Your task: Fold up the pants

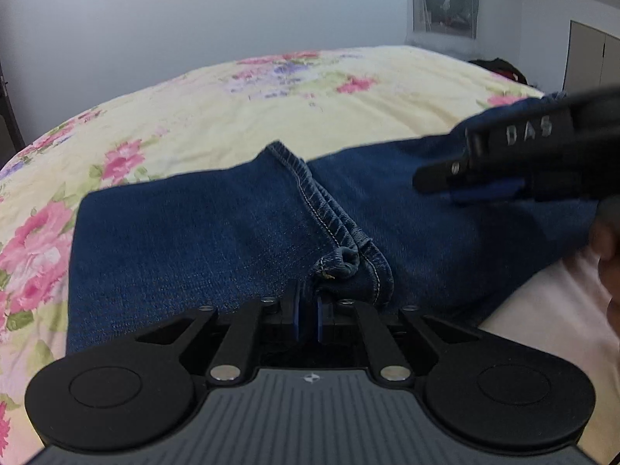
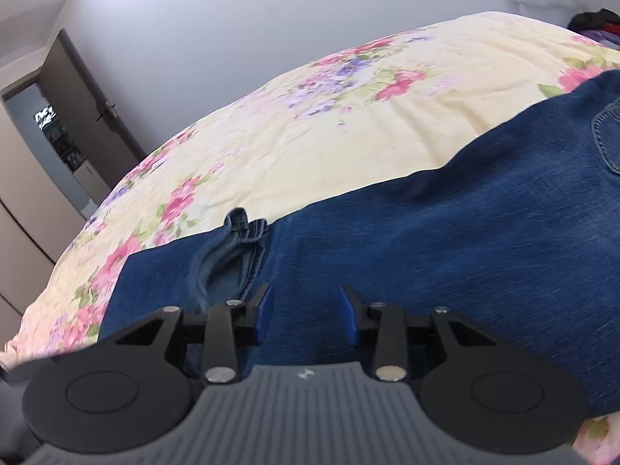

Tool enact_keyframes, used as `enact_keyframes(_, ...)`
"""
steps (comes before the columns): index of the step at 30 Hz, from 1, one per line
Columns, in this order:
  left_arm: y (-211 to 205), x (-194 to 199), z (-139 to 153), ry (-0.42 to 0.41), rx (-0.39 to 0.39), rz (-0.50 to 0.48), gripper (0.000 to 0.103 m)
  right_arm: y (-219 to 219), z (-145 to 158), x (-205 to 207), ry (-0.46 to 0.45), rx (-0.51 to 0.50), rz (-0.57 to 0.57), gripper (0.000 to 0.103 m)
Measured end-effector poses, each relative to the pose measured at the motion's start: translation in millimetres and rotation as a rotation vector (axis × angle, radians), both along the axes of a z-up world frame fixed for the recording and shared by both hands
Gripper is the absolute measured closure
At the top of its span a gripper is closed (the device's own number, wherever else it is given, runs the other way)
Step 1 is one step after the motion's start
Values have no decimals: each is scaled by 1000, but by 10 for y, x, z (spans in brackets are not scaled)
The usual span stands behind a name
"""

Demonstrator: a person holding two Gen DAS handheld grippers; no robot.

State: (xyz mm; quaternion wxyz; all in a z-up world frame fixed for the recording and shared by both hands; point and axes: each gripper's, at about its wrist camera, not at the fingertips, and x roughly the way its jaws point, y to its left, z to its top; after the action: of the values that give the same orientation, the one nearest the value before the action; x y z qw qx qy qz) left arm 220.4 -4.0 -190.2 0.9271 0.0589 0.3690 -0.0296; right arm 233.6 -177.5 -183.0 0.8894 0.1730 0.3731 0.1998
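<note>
Nearest the left wrist camera, the left gripper [image 1: 309, 302] had its blue-padded fingers drawn almost together on a bunched bit of hem where the jeans [image 1: 193, 240] gathered into a seam; the pinched cloth itself was mostly hidden between the pads. The jeans lay flat on the floral bedspread [image 1: 186, 116], dark blue denim doubled over so that a stitched hem edge ran diagonally up from the fingers. To the right in that view the right gripper [image 1: 457, 184] came in from the side, blurred, its far finger hidden behind the near one, so its opening could not be judged there. A hand [image 1: 608, 240] at the right edge was cut off and out of focus.

In the right wrist view the right gripper [image 2: 306, 319] stood partly open over the denim [image 2: 426, 240], nothing between the pads; whether the tips touched the cloth could not be told. Just left of it lay the folded hem, with a back pocket [image 2: 608, 135] cut off at the right edge. Beyond the jeans the bedspread [image 2: 310, 135] ran to a plain pale wall [image 2: 271, 19]. A dark door [image 2: 77, 97] stood at far left, what lay behind it too small to make out.
</note>
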Motion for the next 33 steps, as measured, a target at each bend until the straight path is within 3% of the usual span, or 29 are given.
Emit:
enact_keyframes(2,-1,-42,-18,2,10,-12,94,-50,-7,4,2,4,-12,70)
enact_keyframes(4,-8,-76,8,6,19,-33,80,-66,-21,22,10,13,-15,70)
enact_keyframes(7,1,-165,61,17,43,-66,71,-39,-50,44,28,43,5,69)
enact_keyframes(12,275,-518,214,6,-23,-86,55,111,2,85,69,116,114,66)
enact_keyframes(14,497,-660,270,-3,-84,-47,47,204,48,105,77,133,162,57)
enact_keyframes(19,1331,-851,339,-19,-351,208,44,494,78,271,123,112,243,57)
enact_keyframes(21,1609,-877,336,-25,-430,314,40,655,78,348,132,73,276,57)
enact_keyframes(24,1846,-841,279,4,-506,395,39,887,18,440,168,-11,317,57)
enact_keyframes(25,1887,-829,256,16,-520,413,39,945,-9,467,181,-40,324,68)
enact_keyframes(26,1911,-821,233,27,-530,426,39,991,-35,473,186,-63,334,87)
enact_keyframes(29,1967,-787,199,44,-570,462,37,994,-106,485,198,-86,349,99)
enact_keyframes(33,1988,-735,176,23,-609,471,36,778,79,449,150,-32,332,100)
